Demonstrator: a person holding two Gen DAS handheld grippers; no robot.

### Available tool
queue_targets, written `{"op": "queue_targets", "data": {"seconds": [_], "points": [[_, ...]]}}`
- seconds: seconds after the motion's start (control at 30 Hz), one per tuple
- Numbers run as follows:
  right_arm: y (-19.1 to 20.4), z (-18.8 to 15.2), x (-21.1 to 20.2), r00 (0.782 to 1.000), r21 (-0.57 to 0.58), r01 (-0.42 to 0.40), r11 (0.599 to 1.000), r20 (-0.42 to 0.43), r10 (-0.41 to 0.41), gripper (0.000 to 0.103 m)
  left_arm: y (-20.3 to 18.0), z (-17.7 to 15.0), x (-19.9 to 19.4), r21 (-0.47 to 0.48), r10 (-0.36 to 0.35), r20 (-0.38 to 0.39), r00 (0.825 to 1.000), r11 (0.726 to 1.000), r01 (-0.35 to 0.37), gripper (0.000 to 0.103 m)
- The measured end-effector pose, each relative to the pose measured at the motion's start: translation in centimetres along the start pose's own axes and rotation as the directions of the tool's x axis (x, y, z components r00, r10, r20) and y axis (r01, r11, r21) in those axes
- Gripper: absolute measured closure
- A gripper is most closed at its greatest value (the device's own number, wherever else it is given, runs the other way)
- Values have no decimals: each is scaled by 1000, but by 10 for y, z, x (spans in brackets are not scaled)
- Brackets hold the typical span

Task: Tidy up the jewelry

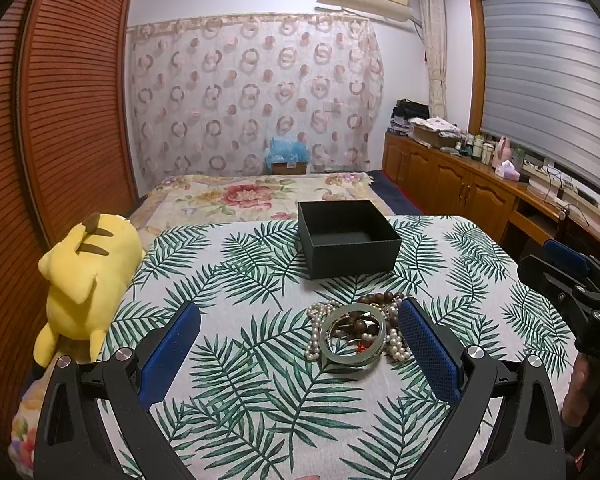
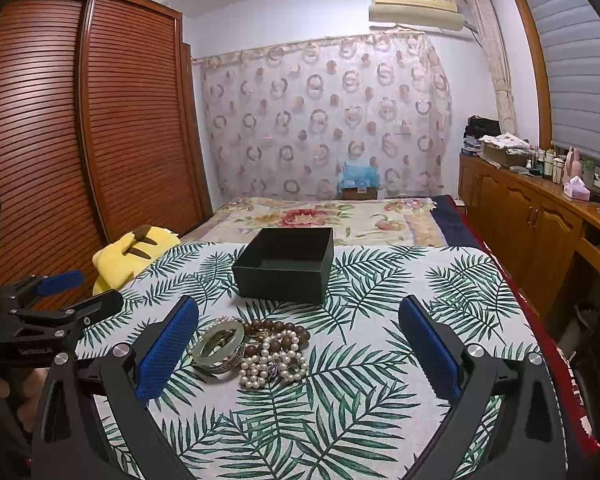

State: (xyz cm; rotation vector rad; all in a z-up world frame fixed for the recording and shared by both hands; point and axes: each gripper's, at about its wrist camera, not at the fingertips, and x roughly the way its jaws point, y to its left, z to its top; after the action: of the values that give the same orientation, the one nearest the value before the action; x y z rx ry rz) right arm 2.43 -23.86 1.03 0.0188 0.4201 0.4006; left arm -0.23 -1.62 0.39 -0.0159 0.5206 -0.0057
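Note:
A pile of jewelry lies on the leaf-print cloth: a pale green jade bangle, a white pearl strand and brown wooden beads. An open, empty black box stands just behind the pile. My left gripper is open, above the cloth, the pile near its right finger. My right gripper is open, the pile near its left finger. Each gripper also shows in the other's view, the right gripper at the right edge and the left gripper at the left edge.
A yellow plush toy lies at the table's left edge. A bed with a floral blanket is behind the table. A slatted wooden wardrobe stands left, wooden cabinets with clutter right.

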Motion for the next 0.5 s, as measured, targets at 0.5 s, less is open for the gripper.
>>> {"op": "queue_targets", "data": {"seconds": [0.5], "points": [[7,9,-8,1000,-1,-1,1000,8,1,2,-4,-1,-2,-1,-2,-1,1000,1000,2,8]]}}
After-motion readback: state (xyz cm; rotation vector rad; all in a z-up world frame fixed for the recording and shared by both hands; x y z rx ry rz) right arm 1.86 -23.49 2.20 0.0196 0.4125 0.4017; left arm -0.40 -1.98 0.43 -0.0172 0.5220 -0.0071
